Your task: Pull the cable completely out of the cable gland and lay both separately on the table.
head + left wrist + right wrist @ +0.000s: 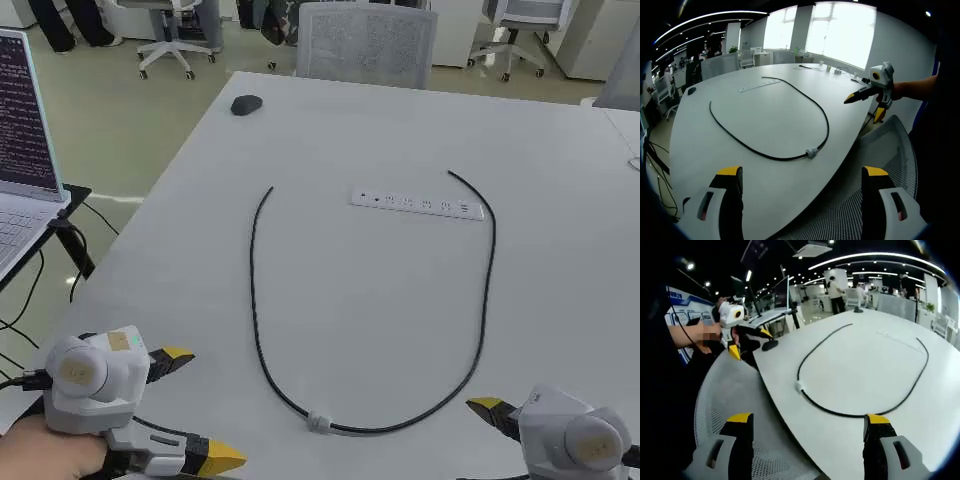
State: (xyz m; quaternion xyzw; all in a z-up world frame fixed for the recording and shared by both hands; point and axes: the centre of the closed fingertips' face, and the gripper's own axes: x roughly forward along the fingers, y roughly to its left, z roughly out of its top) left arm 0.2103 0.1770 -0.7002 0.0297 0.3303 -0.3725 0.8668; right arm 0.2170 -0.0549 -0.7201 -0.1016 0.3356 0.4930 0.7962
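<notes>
At the near edge of the table (pixel 380 300) the left gripper (pixel 210 407) hangs above the left corner. Its two yellow-tipped jaws are spread wide and nothing is between them. The right gripper (pixel 808 418) is at the near right side, also with jaws wide apart and empty. It is partly over the mesh back of a chair (pixel 735 390). Between the two grippers, close to the near edge, the small pale gland (pixel 318 421) lies on the table. The black cable (pixel 252 260) passes through it, so the two are not separated. Neither gripper touches them. From the gland the cable goes away in a long U shape, one arm on the left and one on the right, with both ends pointing to the far side. Between these ends lies a white power strip (pixel 416 204), and its right end is just beside the right arm of the cable. Farther away a dark mouse (pixel 246 104) rests near the far left edge. At the left, off the table, an open laptop (pixel 20 150) stands on a stand.
</notes>
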